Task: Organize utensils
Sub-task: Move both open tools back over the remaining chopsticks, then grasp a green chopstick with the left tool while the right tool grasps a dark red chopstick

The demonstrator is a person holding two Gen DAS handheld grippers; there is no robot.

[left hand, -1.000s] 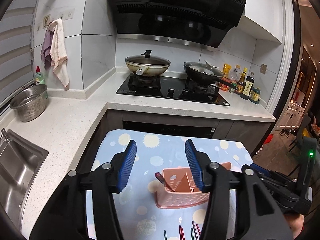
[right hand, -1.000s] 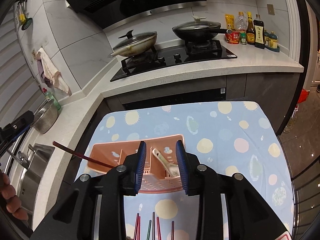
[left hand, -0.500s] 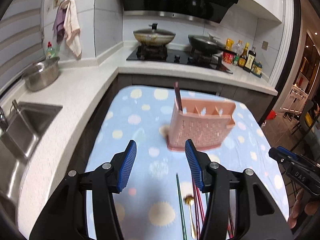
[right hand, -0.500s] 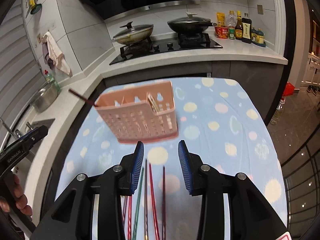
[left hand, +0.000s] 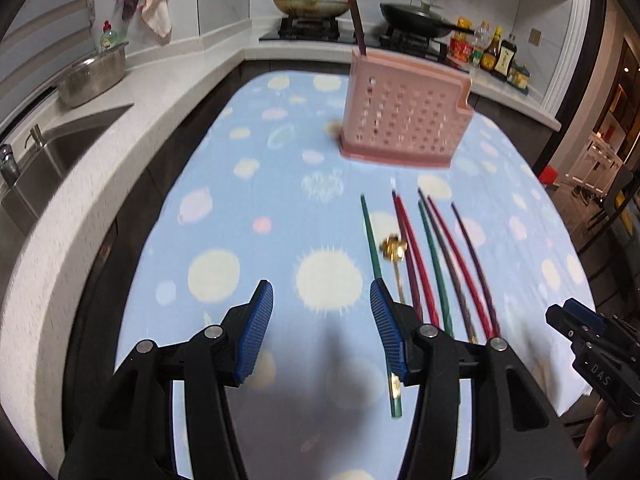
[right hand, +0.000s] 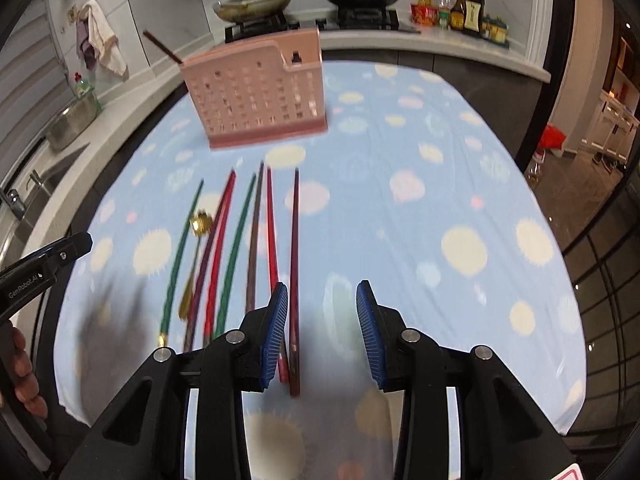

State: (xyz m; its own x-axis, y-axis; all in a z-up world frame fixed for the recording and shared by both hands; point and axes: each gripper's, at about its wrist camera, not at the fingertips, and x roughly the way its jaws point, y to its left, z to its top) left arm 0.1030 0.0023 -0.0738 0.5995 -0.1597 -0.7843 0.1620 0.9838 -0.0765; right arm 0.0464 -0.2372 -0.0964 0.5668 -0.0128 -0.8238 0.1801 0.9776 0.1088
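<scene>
Chopsticks [right hand: 256, 236] in green, red and dark tones lie side by side on the spotted blue tablecloth [right hand: 440, 184], with a gold spoon [right hand: 194, 256] among them, all just in front of the pink utensil holder [right hand: 260, 96], which holds one dark chopstick [right hand: 162, 46]. Left gripper [left hand: 322, 320] and right gripper [right hand: 322, 320] both hover on the near side of the holder with jaws spread and empty, the right one's left finger [right hand: 276, 332] over the rightmost chopsticks.
</scene>
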